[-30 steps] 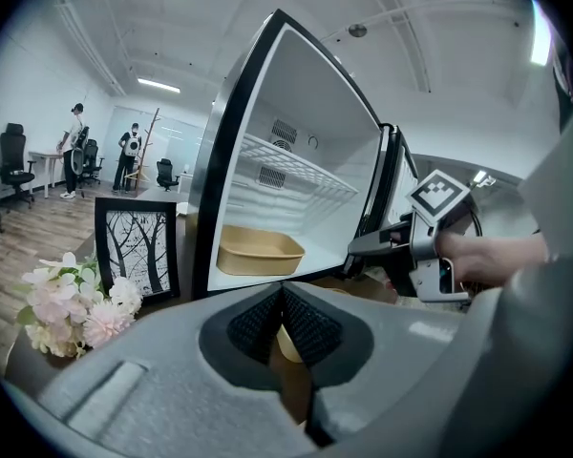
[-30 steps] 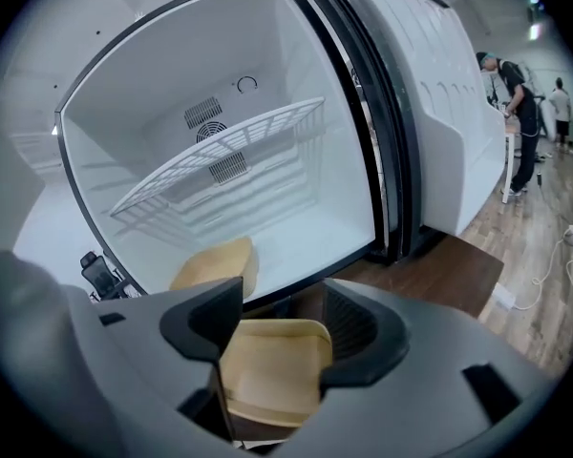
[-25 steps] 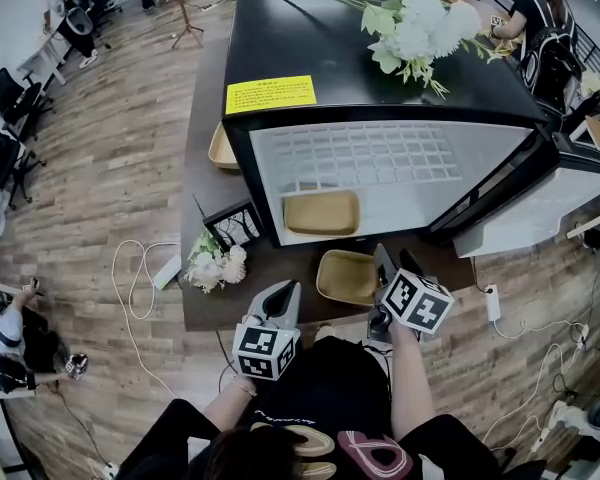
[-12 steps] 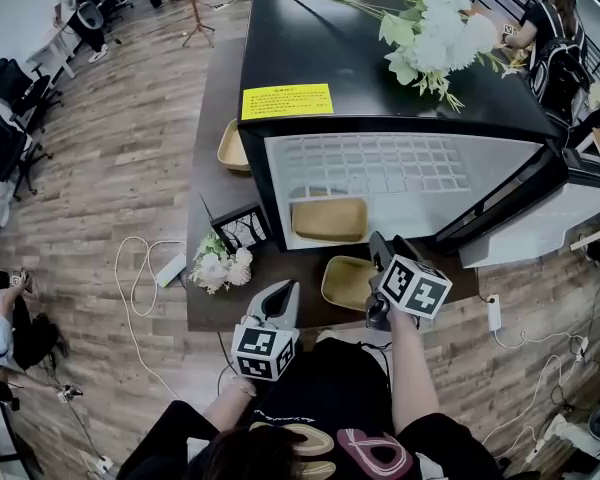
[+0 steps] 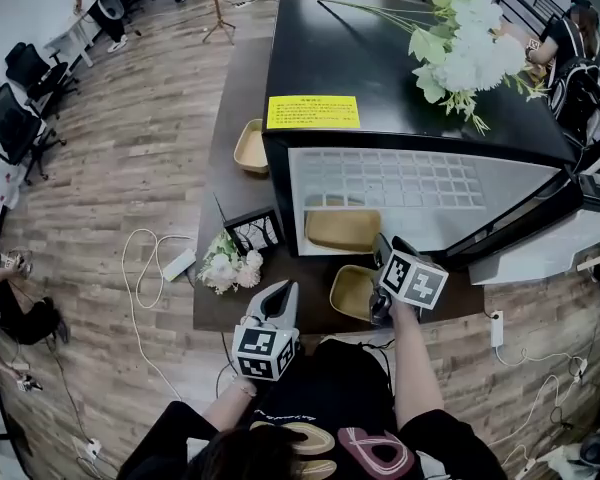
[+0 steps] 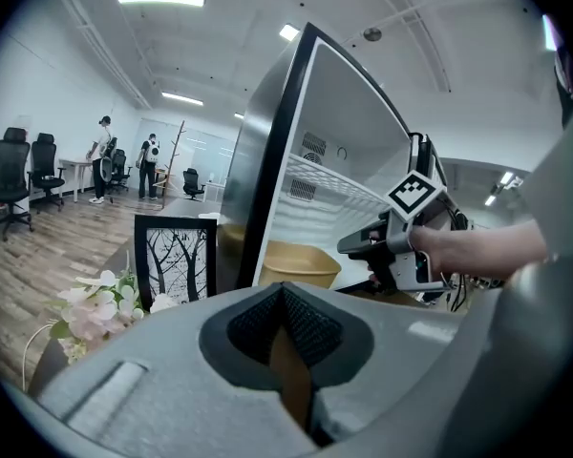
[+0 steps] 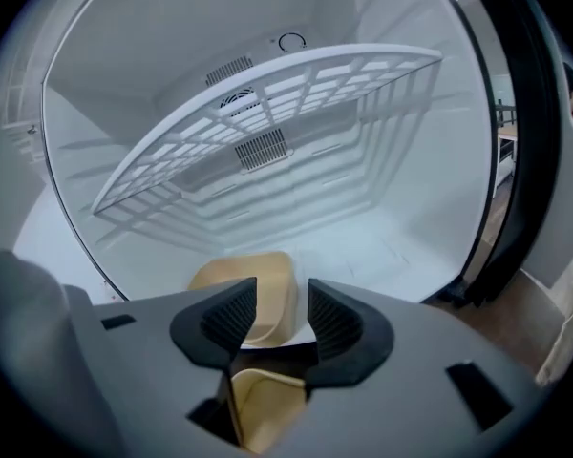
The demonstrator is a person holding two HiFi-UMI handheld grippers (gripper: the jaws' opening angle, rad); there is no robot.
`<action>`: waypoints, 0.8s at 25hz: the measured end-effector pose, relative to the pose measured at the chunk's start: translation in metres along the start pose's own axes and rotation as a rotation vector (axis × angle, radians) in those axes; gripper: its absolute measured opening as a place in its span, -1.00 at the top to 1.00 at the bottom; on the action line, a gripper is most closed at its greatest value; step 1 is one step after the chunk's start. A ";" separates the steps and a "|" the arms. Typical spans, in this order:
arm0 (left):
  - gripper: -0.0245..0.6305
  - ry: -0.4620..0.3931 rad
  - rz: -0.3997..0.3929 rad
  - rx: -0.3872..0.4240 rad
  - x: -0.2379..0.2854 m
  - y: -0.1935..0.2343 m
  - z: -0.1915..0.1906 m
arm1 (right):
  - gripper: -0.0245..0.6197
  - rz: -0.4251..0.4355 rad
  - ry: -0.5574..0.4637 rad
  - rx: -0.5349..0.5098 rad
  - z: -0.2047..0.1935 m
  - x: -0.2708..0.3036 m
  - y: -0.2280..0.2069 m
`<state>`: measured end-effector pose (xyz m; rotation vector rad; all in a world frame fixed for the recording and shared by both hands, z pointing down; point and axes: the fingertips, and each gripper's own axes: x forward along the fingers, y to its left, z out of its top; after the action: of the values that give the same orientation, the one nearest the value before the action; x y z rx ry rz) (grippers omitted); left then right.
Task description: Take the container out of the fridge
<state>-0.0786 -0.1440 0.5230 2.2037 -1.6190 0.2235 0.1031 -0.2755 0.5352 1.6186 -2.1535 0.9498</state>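
Finding nothing readable. Sitting on the fridge (image 5: 380, 58) top: a yellow sticker (image 5: 313, 112), carrying lines of red print too small to make out. Showing on the person's shirt (image 5: 350, 448): a cut-off print, unreadable.

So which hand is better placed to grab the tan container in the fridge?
Right. The right tongs point straight at the tan container inside the fridge; they have just been closing, with nothing pinched yet. The left tongs sit shut, farther back from the fridge.
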 end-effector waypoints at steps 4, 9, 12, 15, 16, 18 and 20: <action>0.90 0.000 0.021 -0.001 0.001 0.005 0.002 | 0.43 -0.001 0.037 0.000 -0.004 0.015 -0.001; 0.90 -0.001 0.044 -0.011 0.005 0.012 0.003 | 0.54 -0.023 0.068 -0.003 -0.006 0.032 -0.005; 0.90 -0.001 0.050 -0.013 0.008 0.013 0.003 | 0.55 -0.022 0.092 -0.001 -0.008 0.040 -0.005; 0.90 0.003 0.053 -0.014 0.010 0.013 0.003 | 0.56 -0.022 0.117 0.004 -0.011 0.048 -0.006; 0.90 0.005 0.055 -0.014 0.011 0.013 0.003 | 0.58 -0.027 0.124 0.007 -0.012 0.050 -0.007; 0.90 0.007 0.058 -0.015 0.012 0.014 0.002 | 0.67 -0.037 0.135 0.014 -0.014 0.052 -0.009; 0.90 0.007 0.063 -0.019 0.012 0.015 0.002 | 0.70 -0.039 0.138 0.022 -0.014 0.054 -0.010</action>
<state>-0.0892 -0.1587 0.5286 2.1377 -1.6813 0.2318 0.0925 -0.3075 0.5804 1.5517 -2.0195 1.0444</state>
